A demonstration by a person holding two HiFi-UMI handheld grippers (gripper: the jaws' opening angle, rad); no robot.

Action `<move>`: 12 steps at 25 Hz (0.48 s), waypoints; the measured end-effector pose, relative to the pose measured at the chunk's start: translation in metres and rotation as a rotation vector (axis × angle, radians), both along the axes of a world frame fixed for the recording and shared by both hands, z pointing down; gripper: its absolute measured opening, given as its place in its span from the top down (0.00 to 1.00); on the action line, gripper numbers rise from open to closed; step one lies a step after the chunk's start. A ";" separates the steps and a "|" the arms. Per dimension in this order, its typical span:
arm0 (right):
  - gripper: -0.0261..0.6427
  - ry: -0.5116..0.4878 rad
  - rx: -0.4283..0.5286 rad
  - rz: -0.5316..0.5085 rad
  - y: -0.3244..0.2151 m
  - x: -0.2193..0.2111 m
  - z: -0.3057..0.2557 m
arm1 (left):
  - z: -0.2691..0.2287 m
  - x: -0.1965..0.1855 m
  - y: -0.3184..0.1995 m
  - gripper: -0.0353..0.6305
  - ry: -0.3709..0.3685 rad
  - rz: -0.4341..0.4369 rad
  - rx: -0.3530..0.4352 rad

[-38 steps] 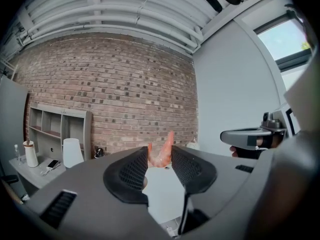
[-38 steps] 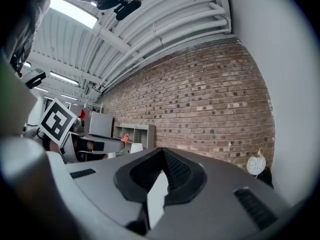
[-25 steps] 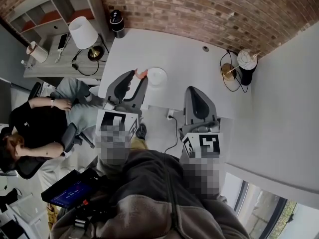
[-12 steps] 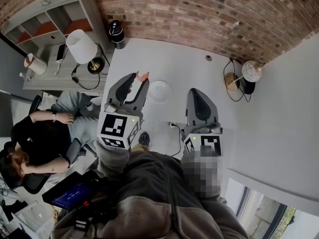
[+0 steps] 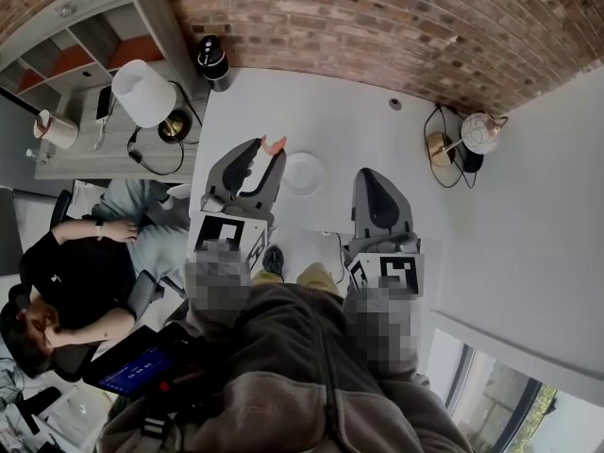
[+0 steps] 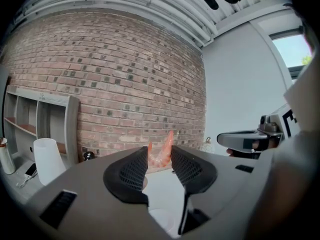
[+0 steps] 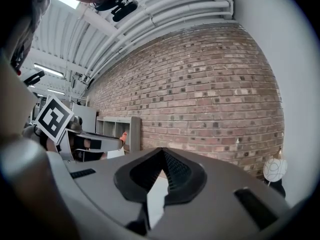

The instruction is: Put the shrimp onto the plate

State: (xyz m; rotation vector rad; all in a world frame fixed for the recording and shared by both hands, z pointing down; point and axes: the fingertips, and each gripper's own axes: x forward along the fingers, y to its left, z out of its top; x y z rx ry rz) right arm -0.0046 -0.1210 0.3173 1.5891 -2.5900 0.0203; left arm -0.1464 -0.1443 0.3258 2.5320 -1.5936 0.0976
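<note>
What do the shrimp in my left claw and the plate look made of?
Pink-orange curved shrimp: translucent, glossy, probably soft plastic or rubber; light shows through it. Round white plate: smooth, even white, ceramic or plastic; too small to tell.

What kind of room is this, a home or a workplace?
Likely an office or studio: a seated person, a white table against a brick wall, and open shelving.
</note>
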 end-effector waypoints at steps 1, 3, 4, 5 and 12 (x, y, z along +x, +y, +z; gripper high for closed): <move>0.96 0.001 -0.002 -0.005 -0.002 -0.001 0.001 | 0.001 0.000 -0.001 0.73 0.001 -0.001 -0.003; 0.96 0.005 -0.005 -0.019 -0.007 -0.003 0.002 | 0.001 -0.001 -0.005 0.73 0.002 -0.009 -0.007; 0.96 0.005 -0.009 -0.023 -0.009 -0.003 0.002 | 0.001 -0.002 -0.007 0.73 0.002 -0.014 -0.010; 0.96 0.003 -0.013 -0.026 -0.011 -0.003 0.003 | 0.002 -0.002 -0.009 0.73 0.003 -0.020 -0.013; 0.96 -0.003 -0.016 -0.073 -0.025 0.004 0.007 | 0.005 0.004 -0.015 0.73 -0.011 -0.060 -0.022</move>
